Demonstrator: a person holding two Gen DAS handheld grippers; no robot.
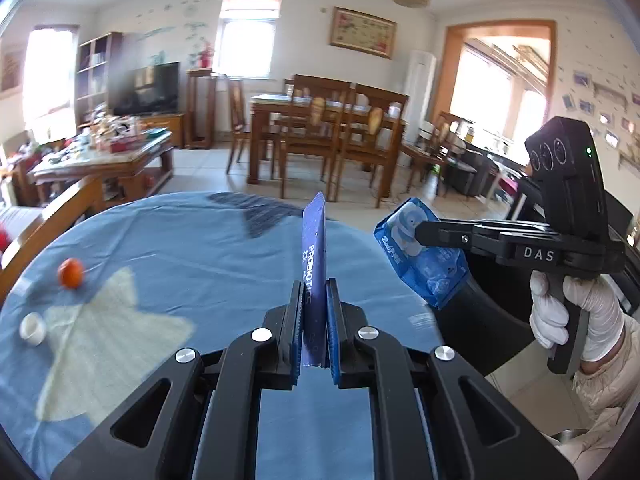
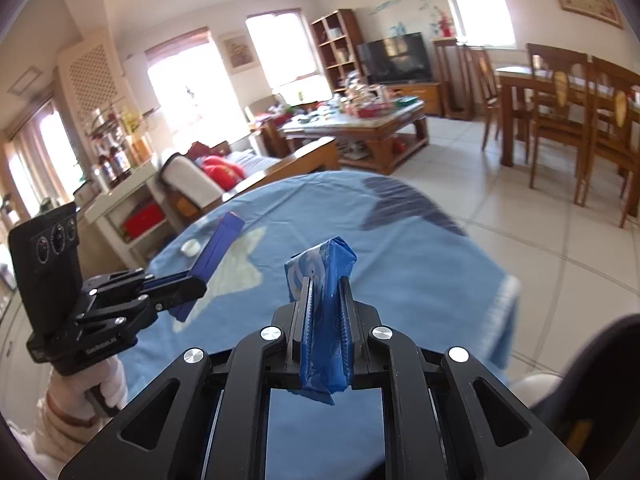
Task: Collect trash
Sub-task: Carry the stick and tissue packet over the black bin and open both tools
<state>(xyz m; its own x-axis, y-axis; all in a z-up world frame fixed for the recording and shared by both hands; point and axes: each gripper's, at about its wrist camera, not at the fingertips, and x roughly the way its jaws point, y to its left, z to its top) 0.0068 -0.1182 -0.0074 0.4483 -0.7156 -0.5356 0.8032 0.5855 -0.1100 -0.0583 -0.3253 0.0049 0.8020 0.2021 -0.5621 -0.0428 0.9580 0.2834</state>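
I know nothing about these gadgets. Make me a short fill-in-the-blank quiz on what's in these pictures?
1. The left gripper is shut on a dark ____ sachet.
2. The right gripper holds a blue tissue ____.
3. On the blue tablecloth lie a small white cup and an ____ fruit.

Missing: blue; packet; orange

Daylight flooded the room through the far windows [image 2: 188, 92], which were blown out to white glare. The doorway [image 1: 500, 88] at the right was overexposed as well. Fisheye lenses bent the walls and darkened the corners of both views. The desk's far edge [image 2: 404, 200] was smeared by motion blur; near parts stayed sharp.
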